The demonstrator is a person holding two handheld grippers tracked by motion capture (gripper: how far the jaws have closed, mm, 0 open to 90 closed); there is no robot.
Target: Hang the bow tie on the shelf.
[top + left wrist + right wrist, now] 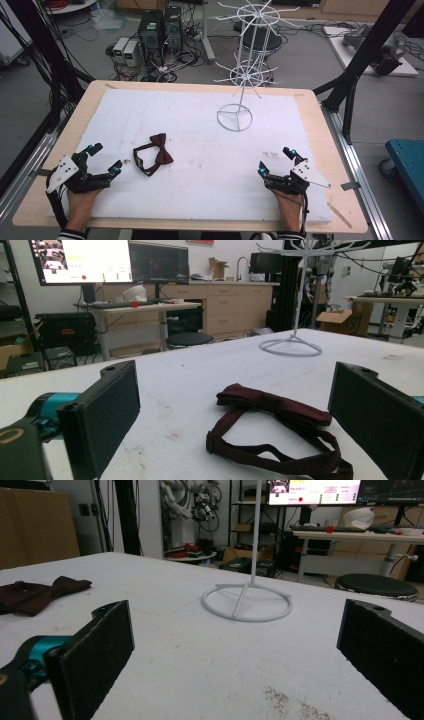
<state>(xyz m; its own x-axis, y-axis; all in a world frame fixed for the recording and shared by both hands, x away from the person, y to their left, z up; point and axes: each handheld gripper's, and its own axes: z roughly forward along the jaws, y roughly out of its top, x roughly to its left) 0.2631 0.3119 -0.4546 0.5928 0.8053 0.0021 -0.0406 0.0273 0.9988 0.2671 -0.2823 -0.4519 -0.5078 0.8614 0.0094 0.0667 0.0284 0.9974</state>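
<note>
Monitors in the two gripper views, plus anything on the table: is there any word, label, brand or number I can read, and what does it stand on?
None can be read.
Monitor in the left gripper view: text rows and a red dot, too blurred to read.
Screen in the right gripper view: small lines, too blurred to read.
Bow tie, white wire stand and white table cover: no lettering visible.
</note>
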